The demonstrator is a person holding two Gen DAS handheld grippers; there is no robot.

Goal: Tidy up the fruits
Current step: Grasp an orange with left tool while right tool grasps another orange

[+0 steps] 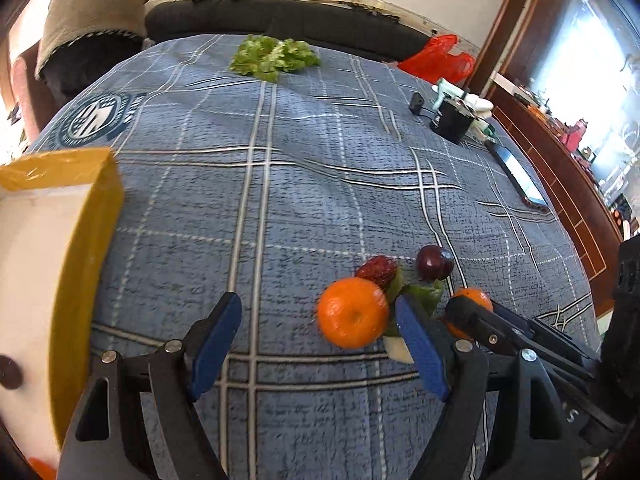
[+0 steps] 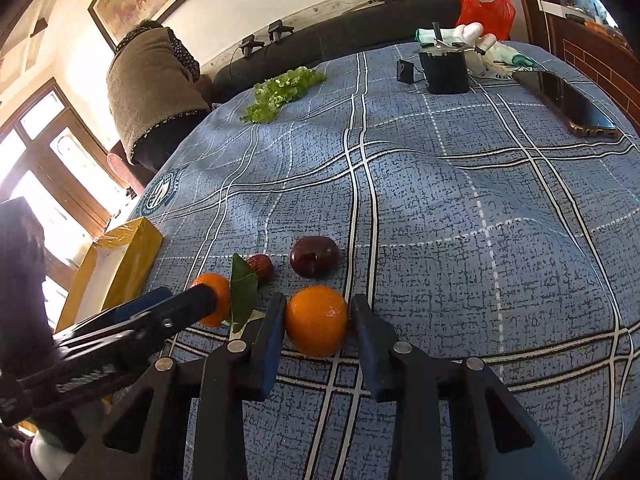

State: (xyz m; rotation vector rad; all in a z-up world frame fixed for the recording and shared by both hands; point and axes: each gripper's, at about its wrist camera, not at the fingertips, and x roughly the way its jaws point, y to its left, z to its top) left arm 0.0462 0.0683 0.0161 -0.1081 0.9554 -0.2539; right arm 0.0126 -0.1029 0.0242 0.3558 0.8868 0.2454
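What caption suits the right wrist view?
Right gripper shut on an orange lying on the blue checked cloth.

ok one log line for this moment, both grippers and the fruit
right gripper shut on orange | left gripper open, empty, by leafy orange | plum, red date on cloth

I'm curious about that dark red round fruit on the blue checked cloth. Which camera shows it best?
The right wrist view: the dark red round fruit lies unobstructed near the middle, its stem dimple visible. The left wrist view shows it smaller, farther right, beyond the oranges.
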